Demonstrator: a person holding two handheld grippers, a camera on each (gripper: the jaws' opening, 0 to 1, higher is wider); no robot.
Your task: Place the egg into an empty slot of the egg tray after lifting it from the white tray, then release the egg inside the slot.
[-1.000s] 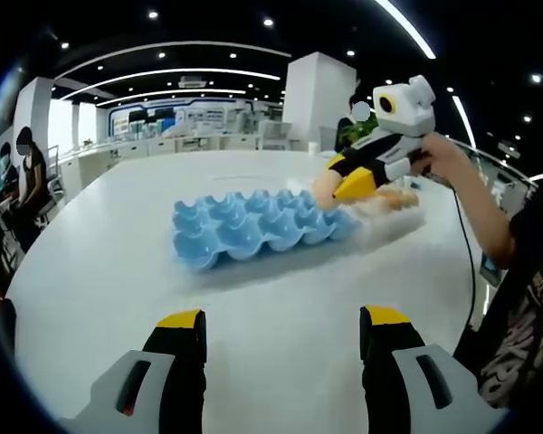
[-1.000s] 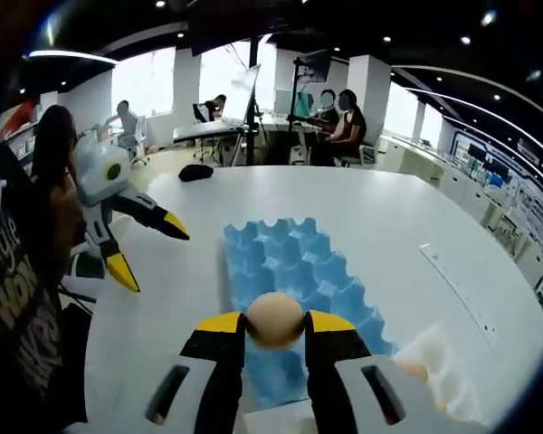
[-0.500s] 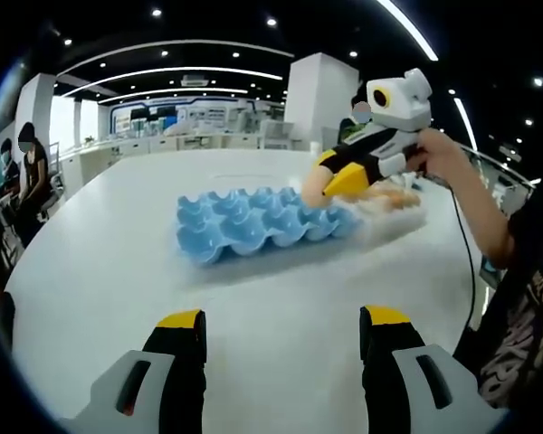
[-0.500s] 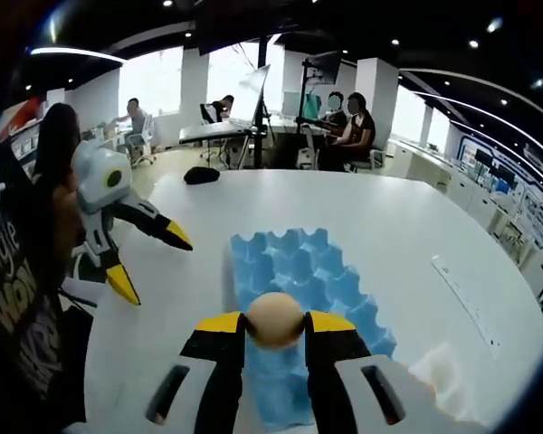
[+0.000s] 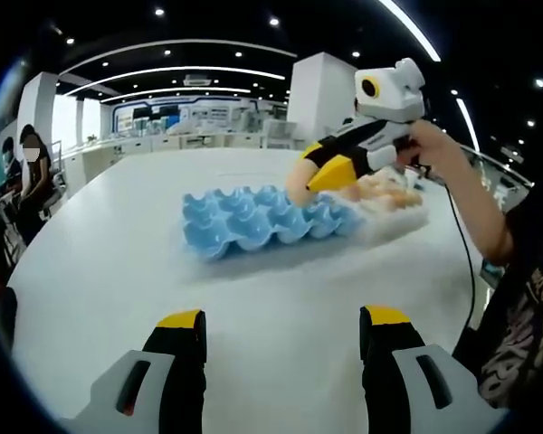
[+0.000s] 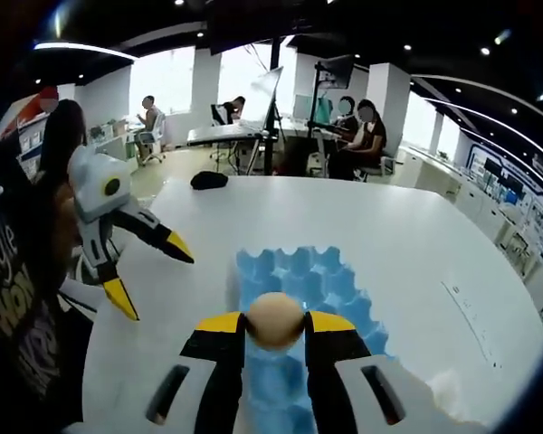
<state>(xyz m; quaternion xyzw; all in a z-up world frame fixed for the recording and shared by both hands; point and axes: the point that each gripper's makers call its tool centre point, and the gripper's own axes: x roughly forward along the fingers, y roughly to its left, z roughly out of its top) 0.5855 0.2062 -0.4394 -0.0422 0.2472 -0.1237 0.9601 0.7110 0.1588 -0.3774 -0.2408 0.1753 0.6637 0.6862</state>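
Right gripper view, lower centre: the right claw (image 6: 275, 323) is clamped on the round beige egg (image 6: 275, 319), above the blue moulded egg tray (image 6: 308, 285) on the white counter (image 6: 389, 235). To do it well, I think it should go down straight over one empty cup before it releases. The left claw (image 5: 282, 331) stands apart, empty.

One egg (image 6: 275, 320) — one egg tray (image 6: 300, 289) — two grippers (image 6: 275, 327) (image 5: 281, 327)
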